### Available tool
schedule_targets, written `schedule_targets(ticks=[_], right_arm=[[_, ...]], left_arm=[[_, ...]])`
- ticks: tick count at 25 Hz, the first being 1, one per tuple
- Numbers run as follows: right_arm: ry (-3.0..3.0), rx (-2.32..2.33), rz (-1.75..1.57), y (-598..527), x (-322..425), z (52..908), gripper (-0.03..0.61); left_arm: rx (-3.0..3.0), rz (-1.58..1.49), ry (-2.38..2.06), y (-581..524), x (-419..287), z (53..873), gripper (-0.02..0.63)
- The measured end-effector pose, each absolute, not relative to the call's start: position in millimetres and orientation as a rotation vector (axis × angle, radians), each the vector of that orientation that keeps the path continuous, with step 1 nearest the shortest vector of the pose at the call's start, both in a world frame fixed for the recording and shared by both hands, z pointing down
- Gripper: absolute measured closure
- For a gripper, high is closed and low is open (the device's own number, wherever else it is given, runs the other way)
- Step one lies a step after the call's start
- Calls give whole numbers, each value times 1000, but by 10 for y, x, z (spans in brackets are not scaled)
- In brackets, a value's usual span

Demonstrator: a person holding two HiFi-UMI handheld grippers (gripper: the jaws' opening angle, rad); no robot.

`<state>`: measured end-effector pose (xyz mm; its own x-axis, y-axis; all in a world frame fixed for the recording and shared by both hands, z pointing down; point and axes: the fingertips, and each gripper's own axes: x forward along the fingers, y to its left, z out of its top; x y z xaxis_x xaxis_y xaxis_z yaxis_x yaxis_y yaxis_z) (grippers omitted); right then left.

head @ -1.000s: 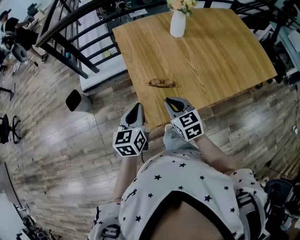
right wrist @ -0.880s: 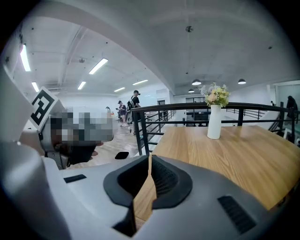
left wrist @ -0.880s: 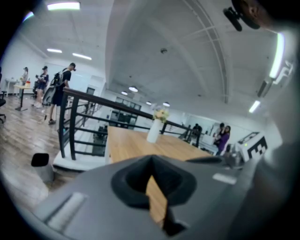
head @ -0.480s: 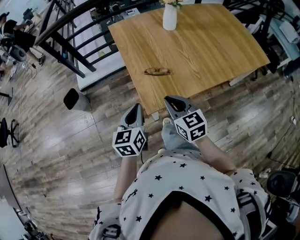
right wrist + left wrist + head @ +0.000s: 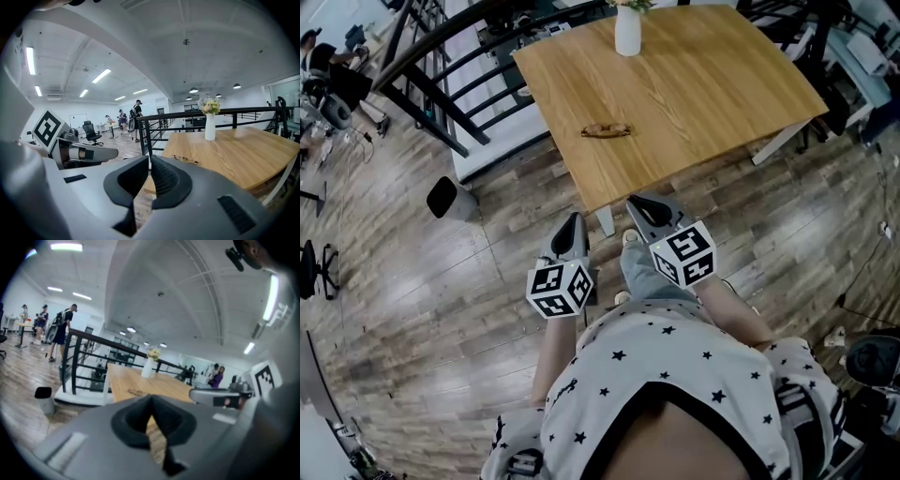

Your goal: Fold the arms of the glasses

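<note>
Brown-framed glasses [image 5: 606,130] lie on the wooden table [image 5: 703,84] near its front left edge. They also show small in the left gripper view as glasses [image 5: 136,392] and in the right gripper view as glasses [image 5: 186,160]. Whether their arms are folded is too small to tell. Both grippers hang over the wooden floor, short of the table's near corner. My left gripper [image 5: 573,221] has its jaws shut with nothing between them [image 5: 151,400]. My right gripper [image 5: 640,202] points at the table corner, jaws closed together and empty [image 5: 150,159].
A white vase [image 5: 627,31] with flowers stands at the table's far side. A black railing [image 5: 441,89] runs left of the table, and a black bin [image 5: 445,199] sits on the floor below it. A white table leg [image 5: 605,221] stands just ahead of the grippers. People stand far off [image 5: 61,329].
The table and glasses have slid up and away in the head view. Both grippers, level with each other, now hang over the floor farther from the table's corner. The jaws have stayed closed.
</note>
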<state>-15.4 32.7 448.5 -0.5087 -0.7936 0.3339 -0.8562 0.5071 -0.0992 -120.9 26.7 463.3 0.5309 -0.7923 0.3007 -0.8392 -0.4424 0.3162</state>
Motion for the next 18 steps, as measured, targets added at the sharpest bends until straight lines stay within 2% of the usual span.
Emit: schedule_targets(ticks=[18], right_arm=[[-2564,1359,323,888,-305,4450,561]], left_arm=[[2338,124,-1341,804,-1340,4661,607]])
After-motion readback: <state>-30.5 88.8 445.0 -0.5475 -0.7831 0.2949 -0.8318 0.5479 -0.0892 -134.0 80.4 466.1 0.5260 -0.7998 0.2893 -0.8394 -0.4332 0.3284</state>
